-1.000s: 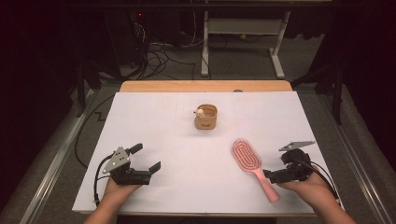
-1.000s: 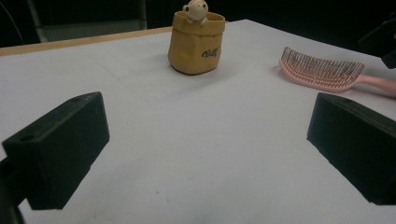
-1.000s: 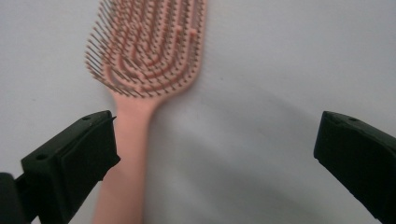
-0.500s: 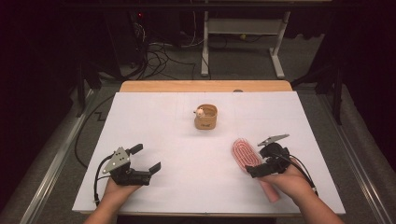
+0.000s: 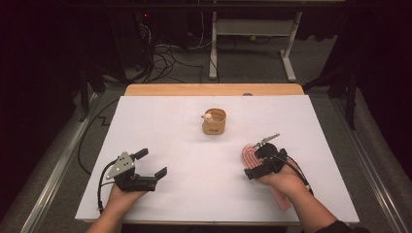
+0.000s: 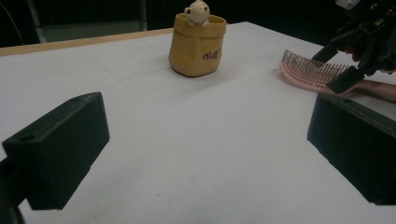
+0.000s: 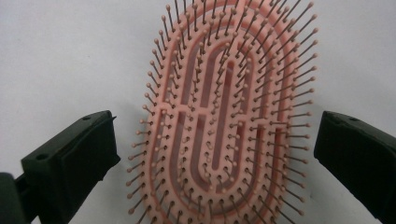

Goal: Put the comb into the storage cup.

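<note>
You are working under light falling evenly from above on the white surface (image 5: 194, 145), while the room behind is sinking into darkness. Your near black jaws are blurring softly, and the pink hairbrush (image 7: 224, 116) is staying sharp, casting faint shadows.

A white-topped table (image 5: 160, 126) with a wooden far edge (image 5: 214, 90) fills the middle of the frame. Beyond it, at the top, a dark room with grey floor (image 5: 252, 68), tangled black cables (image 5: 167, 56) upper left, and a white metal stand (image 5: 252, 29) upper centre.
</note>
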Motion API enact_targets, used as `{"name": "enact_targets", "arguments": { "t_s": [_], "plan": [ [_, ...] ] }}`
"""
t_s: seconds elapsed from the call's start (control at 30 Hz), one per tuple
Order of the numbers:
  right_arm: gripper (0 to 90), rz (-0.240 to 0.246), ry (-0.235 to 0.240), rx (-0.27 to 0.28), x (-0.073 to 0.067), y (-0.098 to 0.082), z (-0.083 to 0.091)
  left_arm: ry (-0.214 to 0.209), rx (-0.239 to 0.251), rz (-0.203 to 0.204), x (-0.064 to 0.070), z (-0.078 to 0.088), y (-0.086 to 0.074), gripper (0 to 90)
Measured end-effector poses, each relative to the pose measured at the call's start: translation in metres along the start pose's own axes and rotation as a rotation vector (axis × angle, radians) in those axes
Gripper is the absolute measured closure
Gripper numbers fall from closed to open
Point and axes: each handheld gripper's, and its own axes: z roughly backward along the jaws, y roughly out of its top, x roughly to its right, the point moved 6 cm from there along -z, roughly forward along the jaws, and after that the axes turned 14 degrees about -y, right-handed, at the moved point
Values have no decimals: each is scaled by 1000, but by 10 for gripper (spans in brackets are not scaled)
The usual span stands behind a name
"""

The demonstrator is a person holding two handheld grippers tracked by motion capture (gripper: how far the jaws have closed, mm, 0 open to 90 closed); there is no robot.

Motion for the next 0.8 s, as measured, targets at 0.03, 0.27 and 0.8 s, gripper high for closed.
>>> {"name": "enact_targets", "arguments": {
  "t_s": [0.03,0.27,0.8],
  "plan": [
    [2,3,1,-5,0,1,-2,1,-1,-2,0,0,0,0],
    [2,7,2,-33,-1,3,-9,-5,7,-7,2,0,2,0],
    [6,42,14,-72,-4,7,-11,-23,-6,-27,7,-4,3,0]
  ]
}}
